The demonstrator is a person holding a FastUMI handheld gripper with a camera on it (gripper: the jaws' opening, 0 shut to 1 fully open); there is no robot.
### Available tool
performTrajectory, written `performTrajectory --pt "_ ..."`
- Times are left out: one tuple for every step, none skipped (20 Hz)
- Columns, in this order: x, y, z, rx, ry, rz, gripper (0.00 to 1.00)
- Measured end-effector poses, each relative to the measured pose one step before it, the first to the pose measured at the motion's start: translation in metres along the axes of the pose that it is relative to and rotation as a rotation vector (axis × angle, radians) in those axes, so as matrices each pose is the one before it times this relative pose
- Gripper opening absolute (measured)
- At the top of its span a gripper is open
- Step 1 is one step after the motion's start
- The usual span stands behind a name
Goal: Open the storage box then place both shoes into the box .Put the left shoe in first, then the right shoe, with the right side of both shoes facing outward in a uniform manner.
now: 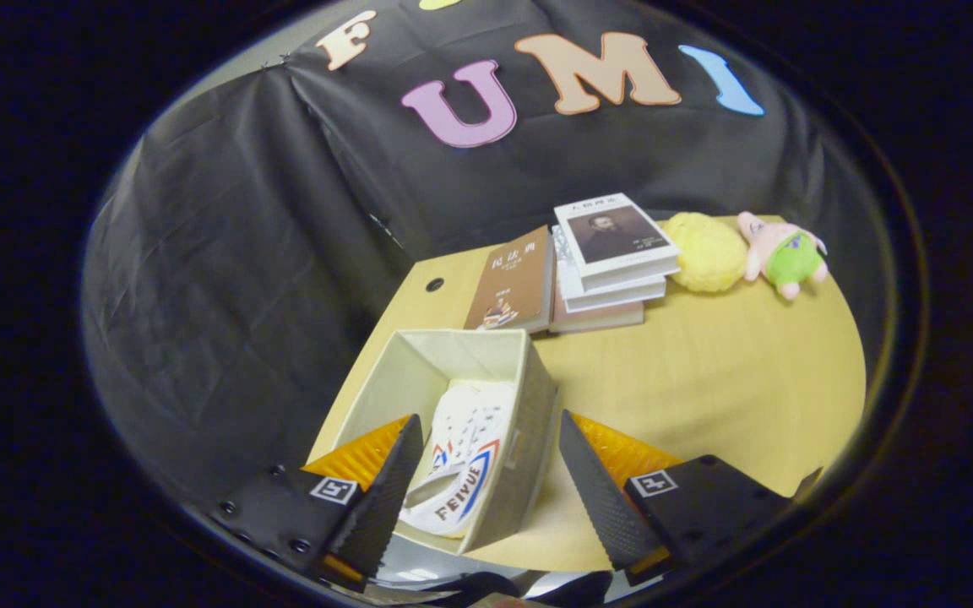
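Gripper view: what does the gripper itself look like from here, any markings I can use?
The gripper has two wedge-shaped jaws tapering to points, with finely ribbed inner faces and ridged outer slopes. Each base block carries a small square black-and-white marker tag, and the left block shows small screw heads. The jaws stand open over the storage box.

One storage box (453, 397), one shoe (465, 460) visible inside, perhaps four books (571, 270), two plush toys (748, 249).
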State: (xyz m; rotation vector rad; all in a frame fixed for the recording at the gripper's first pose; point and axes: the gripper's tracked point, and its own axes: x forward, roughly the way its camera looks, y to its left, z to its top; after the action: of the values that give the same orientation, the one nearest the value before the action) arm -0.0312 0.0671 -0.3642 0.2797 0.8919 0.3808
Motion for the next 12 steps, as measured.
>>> performTrajectory --pt "-0.00735 -0.00724 0.00646 -0.0219 -0.03374 -0.0066 0.92" --pt "-0.00804 -0.00826 0.00796 -0.02086 -0.03503 -0.00846 1.0" --pt "-0.00809 -0.00786 0.00797 -0.01945 -0.03574 -0.00858 1.0" --pt "-0.00837 -0.00981 0.00905 -0.01686 -0.03692 -0.01167 1.0" --pt "-0.00886 -0.01108 0.00959 -0.01372 -0.03855 -0.01451 1.0" --pt "-0.00861 -0.012 0.01076 -0.01234 -0.04001 -0.01571 1.0" --pt "-0.00932 -0.01203 0.01005 -0.01119 -0.0393 -0.01577 1.0" --pt "-0.01141 -0.01965 0.01175 -0.00914 -0.03706 -0.02044 1.0" --pt "-0.00774 -0.01514 0.00838 -0.00862 -0.03463 -0.01873 1.0" --pt "-0.00749 -0.01624 0.01108 -0.00475 -0.04234 -0.02607 1.0" --pt "-0.00643 -0.01427 0.00761 -0.00395 -0.03571 -0.02009 1.0" --pt "-0.00587 -0.01517 0.00894 -0.00125 -0.03376 -0.02423 1.0"
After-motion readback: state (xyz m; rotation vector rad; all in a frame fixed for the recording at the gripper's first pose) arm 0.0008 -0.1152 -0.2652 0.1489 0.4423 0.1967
